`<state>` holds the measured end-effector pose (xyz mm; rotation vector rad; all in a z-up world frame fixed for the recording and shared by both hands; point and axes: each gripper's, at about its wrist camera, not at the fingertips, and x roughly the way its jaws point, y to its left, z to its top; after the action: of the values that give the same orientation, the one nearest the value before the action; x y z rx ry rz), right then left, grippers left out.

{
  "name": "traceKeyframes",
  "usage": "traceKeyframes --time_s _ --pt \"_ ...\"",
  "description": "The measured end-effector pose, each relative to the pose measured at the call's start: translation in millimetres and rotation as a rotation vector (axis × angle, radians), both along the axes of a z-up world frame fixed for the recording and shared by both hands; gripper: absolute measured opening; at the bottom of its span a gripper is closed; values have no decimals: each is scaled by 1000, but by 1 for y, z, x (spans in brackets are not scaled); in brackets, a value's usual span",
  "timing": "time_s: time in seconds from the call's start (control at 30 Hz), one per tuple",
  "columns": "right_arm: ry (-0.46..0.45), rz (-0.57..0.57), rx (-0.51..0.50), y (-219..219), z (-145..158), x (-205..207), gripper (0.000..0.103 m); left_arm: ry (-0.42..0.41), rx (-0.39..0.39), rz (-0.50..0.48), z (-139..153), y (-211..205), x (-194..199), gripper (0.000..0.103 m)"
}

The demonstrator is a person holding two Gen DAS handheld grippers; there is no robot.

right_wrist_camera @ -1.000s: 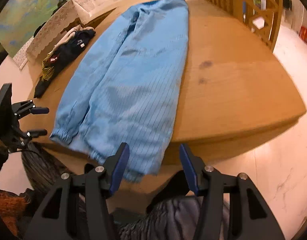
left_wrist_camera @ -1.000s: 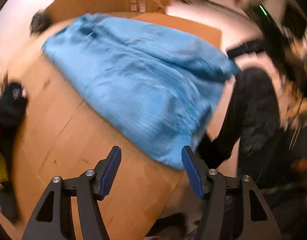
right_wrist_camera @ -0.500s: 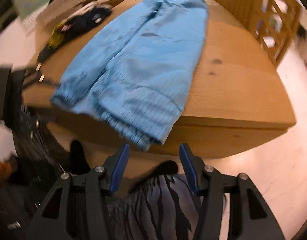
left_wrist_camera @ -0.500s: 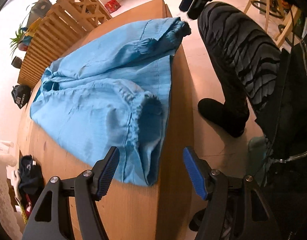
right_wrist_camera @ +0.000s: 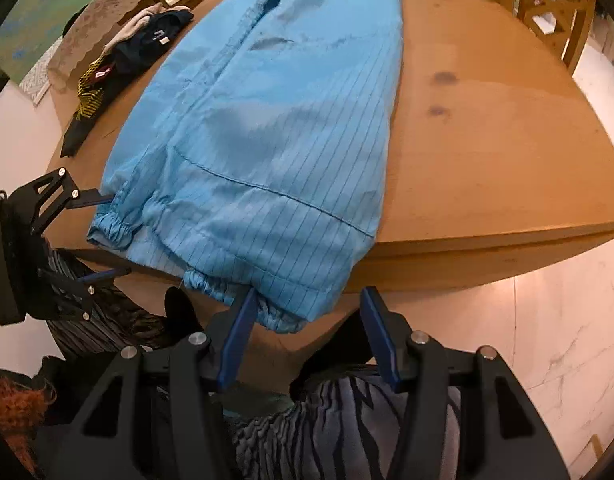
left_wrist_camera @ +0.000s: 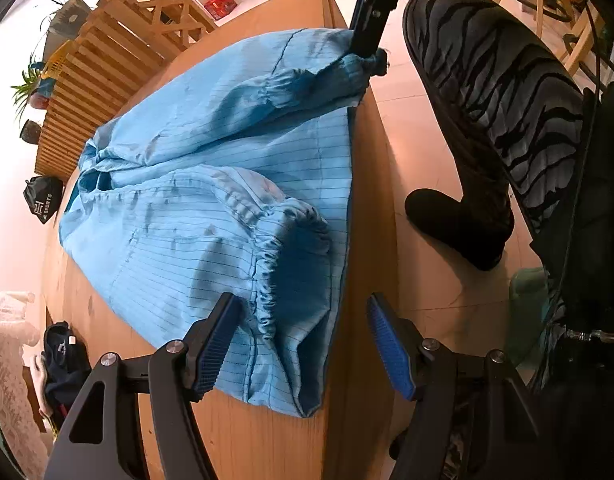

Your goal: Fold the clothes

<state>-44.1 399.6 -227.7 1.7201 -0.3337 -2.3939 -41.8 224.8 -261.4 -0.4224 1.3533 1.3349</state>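
A wooden tabletop (right_wrist_camera: 487,152) carries a soft, light blue striped jacket (right_wrist_camera: 267,120), its gathered hem overhanging the near edge, where left tongs (left_wrist_camera: 303,344) and right tongs (right_wrist_camera: 303,334) hover wide, gripping nothing.

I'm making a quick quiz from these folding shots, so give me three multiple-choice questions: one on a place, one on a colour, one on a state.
1. Where does the garment's near hem lie?
A. hanging over the table edge
B. in a basket
C. on the floor

2. What colour is the garment being folded?
A. red
B. light blue
C. white

3. How do the right gripper's jaws stand?
A. clamped on the table edge
B. gripping a dark sock
C. open

Answers: 1 A, the garment droops past the table rim. 2 B, pinstriped light blue cloth. 3 C, the right gripper shows a clear gap.
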Motion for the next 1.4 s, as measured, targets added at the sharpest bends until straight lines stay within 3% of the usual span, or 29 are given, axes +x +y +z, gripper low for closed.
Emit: traceKeyframes --time_s 0.17,0.27,0.47,0.57,0.97,1.4 --pt "-10 -25 -68 6 -9 -4 53 -55 7 20 4 3 -6 63" --pt "-9 -40 -173 11 -12 -2 52 -52 21 32 5 3 -9 55" --pt "8 -35 -232 14 -7 3 22 -48 27 21 5 1 -5 45" --pt "19 -38 -243 18 1 6 16 -63 18 27 5 1 -4 39" --pt "28 -47 -240 22 16 14 13 -108 -8 84 18 8 -2 22" --pt "55 -40 -233 32 36 16 13 -94 7 74 33 8 0 20"
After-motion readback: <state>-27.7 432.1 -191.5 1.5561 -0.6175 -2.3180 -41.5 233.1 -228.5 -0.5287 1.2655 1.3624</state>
